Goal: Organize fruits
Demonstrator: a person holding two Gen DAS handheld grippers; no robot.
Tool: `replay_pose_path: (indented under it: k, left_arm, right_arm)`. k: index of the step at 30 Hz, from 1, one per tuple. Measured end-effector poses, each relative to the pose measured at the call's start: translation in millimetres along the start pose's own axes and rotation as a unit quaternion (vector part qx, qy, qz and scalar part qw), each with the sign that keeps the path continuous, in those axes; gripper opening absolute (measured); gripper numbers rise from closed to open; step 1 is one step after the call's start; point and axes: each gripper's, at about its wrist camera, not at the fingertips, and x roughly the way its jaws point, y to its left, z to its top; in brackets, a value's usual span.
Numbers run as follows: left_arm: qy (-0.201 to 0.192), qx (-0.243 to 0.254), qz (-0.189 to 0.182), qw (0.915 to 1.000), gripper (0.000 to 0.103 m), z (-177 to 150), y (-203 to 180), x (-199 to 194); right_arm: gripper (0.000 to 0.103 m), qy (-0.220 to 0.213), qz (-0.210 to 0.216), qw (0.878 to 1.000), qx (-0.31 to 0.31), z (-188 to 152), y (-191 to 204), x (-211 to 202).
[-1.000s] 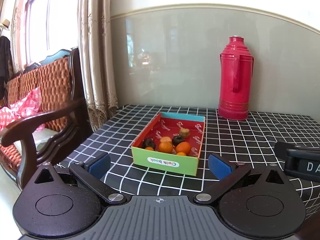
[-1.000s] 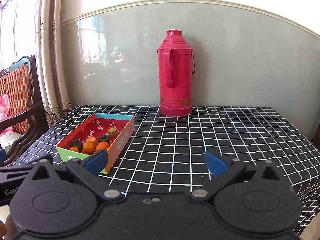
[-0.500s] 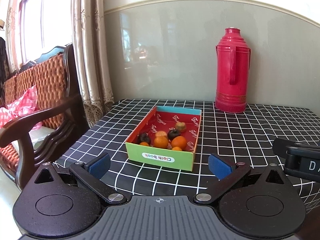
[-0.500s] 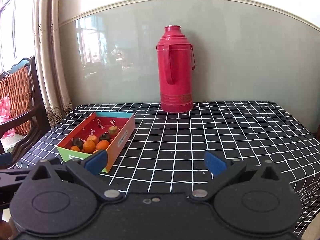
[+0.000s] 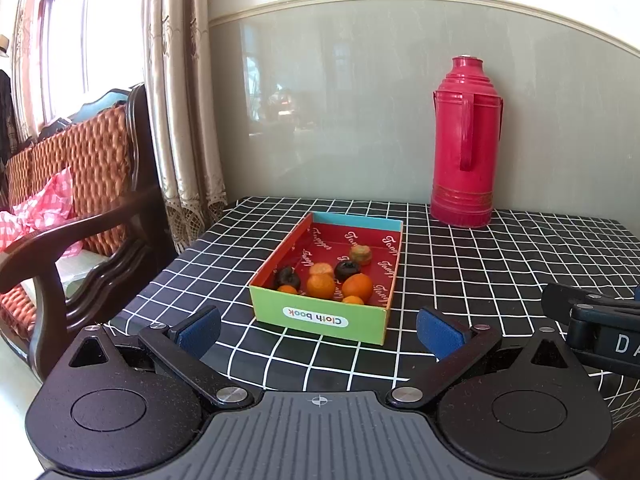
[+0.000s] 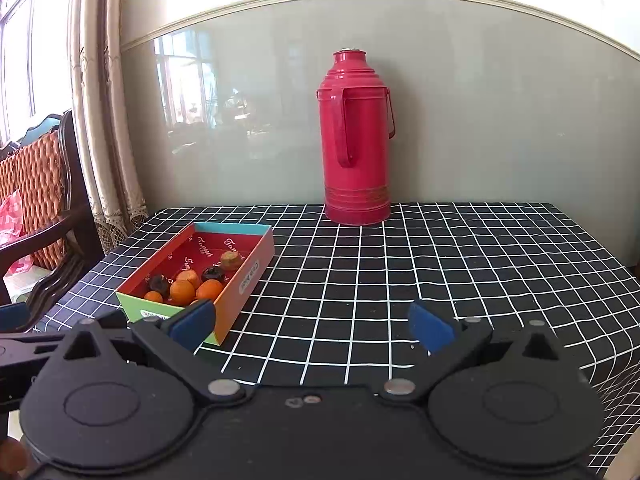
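At the far left, off the surface's edge, stands a wooden armchair [image 5: 80, 208] with a woven orange back, a pink checked cloth [image 5: 44, 204] lying on its seat, and a curtain [image 5: 176, 100] hanging behind it.

Next comes the left tool [image 5: 318, 330], hovering low over the near edge of the surface [image 5: 500, 264], its blue pads spread wide with nothing between them. Straight ahead of it, at twelve o'clock, sits the open box [image 5: 320, 318], green on its near wall and printed inside in red. The fruits [image 5: 320, 285] lie loose in the near half of the box: several small orange ones, two dark ones, and a brownish one [image 5: 361, 254] a little apart toward the far end. Some touch; none is sorted by kind.

Further right, at about one o'clock from the box and well apart from it, a red thermos [image 6: 357, 140] stands upright against the wall.

The right tool [image 6: 312, 326] is likewise spread and empty, hovering near the front edge with the box at its ten o'clock.

Judging by this, the work looks either barely begun or nearly over: every visible fruit is already in the box, none lies on the checked cloth, and neither tool carries anything. What arrangement remains cannot be told.
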Motion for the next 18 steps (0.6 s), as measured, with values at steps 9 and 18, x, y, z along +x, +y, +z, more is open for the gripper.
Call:
replay_pose_path:
  k: [9, 18]
  left_arm:
    - [0.002, 0.0, 0.0, 1.0, 0.103, 0.6, 0.7, 1.7]
    - [0.001, 0.001, 0.004, 1.0, 0.103, 0.6, -1.0, 2.9]
  right_arm:
    - [0.097, -0.001, -0.001, 1.0, -0.002, -0.8, -0.8, -0.5]
    - [0.097, -0.01, -0.026, 1.0, -0.003, -0.2, -2.4, -1.6]
